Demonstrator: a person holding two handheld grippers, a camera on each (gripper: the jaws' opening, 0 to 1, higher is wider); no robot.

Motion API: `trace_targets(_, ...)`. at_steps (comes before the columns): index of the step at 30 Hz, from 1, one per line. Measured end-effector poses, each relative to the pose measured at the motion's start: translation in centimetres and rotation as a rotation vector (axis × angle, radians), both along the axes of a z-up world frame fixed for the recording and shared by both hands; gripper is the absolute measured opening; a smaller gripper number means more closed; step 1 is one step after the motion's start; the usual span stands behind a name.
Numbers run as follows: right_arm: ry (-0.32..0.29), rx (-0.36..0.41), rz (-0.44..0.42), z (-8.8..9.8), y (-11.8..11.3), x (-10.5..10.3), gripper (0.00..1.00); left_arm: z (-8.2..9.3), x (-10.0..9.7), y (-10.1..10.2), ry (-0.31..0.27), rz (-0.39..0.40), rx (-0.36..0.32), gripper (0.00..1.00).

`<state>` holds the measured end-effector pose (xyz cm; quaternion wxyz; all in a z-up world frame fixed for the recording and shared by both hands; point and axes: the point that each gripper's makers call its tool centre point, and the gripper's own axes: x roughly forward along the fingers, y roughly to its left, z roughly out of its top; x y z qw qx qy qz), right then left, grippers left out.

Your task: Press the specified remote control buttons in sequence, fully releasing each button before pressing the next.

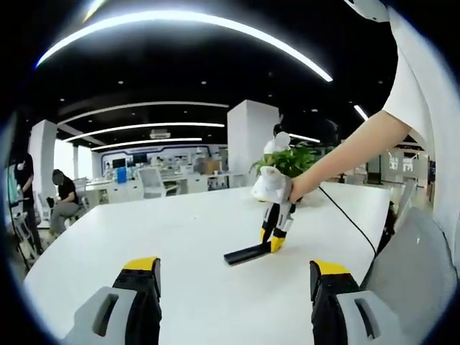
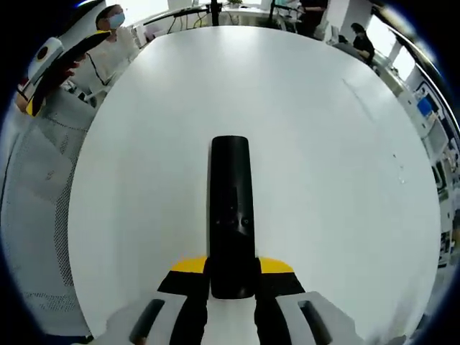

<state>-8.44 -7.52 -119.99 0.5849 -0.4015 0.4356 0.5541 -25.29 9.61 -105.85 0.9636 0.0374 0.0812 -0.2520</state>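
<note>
One remote (image 2: 231, 215) between right tool (image 2: 231, 277)

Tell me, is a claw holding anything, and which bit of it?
The right claw pinches the long black remote control at its near end. The left claw holds nothing.

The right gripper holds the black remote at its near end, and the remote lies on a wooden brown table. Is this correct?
Not quite: the table is white, not wooden brown, as the right gripper view shows. The rest holds: the right gripper has its jaws around the near end of the black remote.
</note>
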Motion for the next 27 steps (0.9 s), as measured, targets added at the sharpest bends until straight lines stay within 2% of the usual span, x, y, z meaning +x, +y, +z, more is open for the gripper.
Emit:
trace_targets(16, -0.003, 0.006, -0.039, 0.1, 0.5, 2.4, 0.21, -0.4, 0.0, 0.1, 0.025, 0.005, 0.002, 0.89)
trace_targets(24, -0.015, 0.025, -0.039, 0.2, 0.5, 2.7, 0.21, 0.0, 0.2, 1.0, 0.003, 0.048, -0.004, 0.88)
trace_targets(27, -0.014, 0.050, -0.090, 0.2, 0.6, 2.8, 0.21, -0.1, 0.2, 1.1, 0.017, 0.049, -0.020, 0.88)
